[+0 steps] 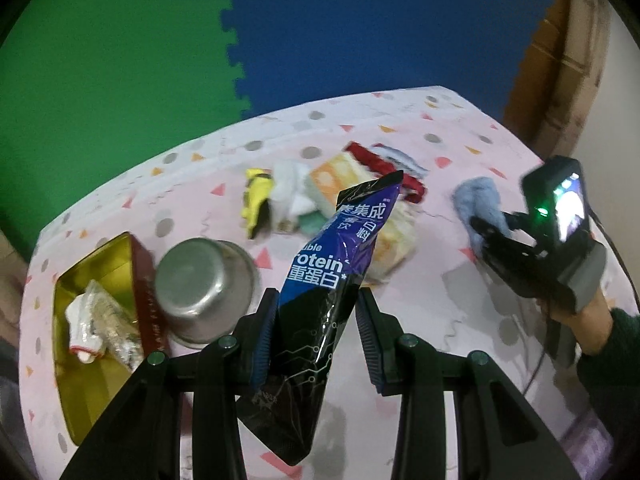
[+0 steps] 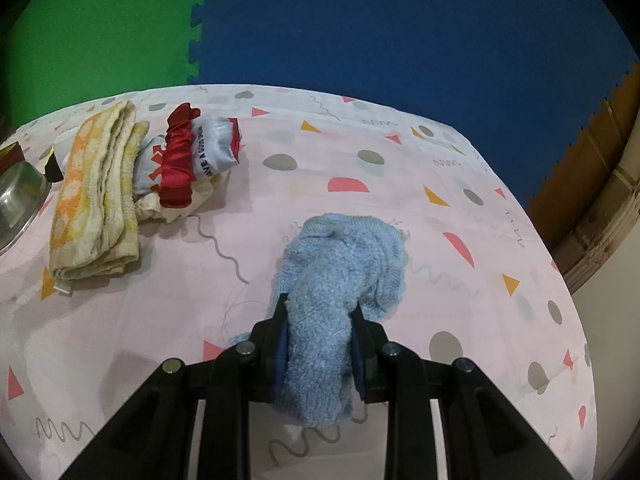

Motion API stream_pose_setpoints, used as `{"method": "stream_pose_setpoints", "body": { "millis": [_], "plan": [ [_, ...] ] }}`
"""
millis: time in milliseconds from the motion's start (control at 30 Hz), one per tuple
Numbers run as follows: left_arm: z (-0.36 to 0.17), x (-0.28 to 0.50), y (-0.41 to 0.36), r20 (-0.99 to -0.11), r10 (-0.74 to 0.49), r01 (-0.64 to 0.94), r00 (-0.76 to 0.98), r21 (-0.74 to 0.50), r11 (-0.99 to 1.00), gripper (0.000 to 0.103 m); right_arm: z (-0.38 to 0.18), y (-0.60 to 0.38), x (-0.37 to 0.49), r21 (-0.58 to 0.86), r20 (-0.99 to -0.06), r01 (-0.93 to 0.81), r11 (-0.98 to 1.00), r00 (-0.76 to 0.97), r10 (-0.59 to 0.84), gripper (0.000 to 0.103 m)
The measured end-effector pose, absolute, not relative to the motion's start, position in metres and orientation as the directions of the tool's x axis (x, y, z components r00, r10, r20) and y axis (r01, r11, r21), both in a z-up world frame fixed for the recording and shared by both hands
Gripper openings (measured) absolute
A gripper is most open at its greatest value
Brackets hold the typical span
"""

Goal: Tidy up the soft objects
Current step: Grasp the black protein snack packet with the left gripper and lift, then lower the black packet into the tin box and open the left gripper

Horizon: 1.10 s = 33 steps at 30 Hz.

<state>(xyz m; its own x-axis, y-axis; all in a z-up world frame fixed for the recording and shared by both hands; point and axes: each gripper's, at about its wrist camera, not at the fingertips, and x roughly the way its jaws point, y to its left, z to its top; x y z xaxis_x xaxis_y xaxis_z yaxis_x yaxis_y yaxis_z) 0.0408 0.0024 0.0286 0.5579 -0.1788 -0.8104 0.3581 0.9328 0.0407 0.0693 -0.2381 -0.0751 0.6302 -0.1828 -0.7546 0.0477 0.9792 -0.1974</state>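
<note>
**Both grippers loaded, each cam w/ its own view**

Left gripper (image 1: 316, 336) nearly shut, clamping glossy black-and-purple snack pouch (image 1: 320, 280) above the table. Only left cam shows gold tin (image 1: 76, 408) & upturned steel bowl (image 1: 200, 284). Right gripper (image 2: 320, 344) pinches fluffy light-blue towel (image 2: 340, 272), far end on pink patterned tablecloth (image 2: 460, 184); right cam shows folded yellow-orange towel (image 2: 96, 196) clearly.

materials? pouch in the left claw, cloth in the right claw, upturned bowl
Pouch: glossy plastic film, likely foil-lined; creases, sharp glare.
Blue cloth: terry, looks cotton or microfibre; looped matte pile, loose threads.
Bowl: brushed stainless steel by the look; dull grey reflections.
</note>
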Motion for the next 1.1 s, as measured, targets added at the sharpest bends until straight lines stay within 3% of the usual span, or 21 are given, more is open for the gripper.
{"method": "stream_pose_setpoints", "body": {
  "millis": [800, 1100],
  "plan": [
    [0.046, 0.075, 0.146, -0.772, 0.103, -0.112, 0.627, 0.042, 0.993, 0.035, -0.075, -0.238, 0.069, -0.201, -0.752, 0.049, 0.978, 0.632, -0.186, 0.027],
    [0.026, 0.073, 0.211, -0.781, 0.221, -0.294, 0.584, 0.05, 0.954, 0.035, -0.075, -0.238, 0.069, -0.205, -0.751, 0.049, 0.978, 0.633, -0.189, 0.027]
  ]
}}
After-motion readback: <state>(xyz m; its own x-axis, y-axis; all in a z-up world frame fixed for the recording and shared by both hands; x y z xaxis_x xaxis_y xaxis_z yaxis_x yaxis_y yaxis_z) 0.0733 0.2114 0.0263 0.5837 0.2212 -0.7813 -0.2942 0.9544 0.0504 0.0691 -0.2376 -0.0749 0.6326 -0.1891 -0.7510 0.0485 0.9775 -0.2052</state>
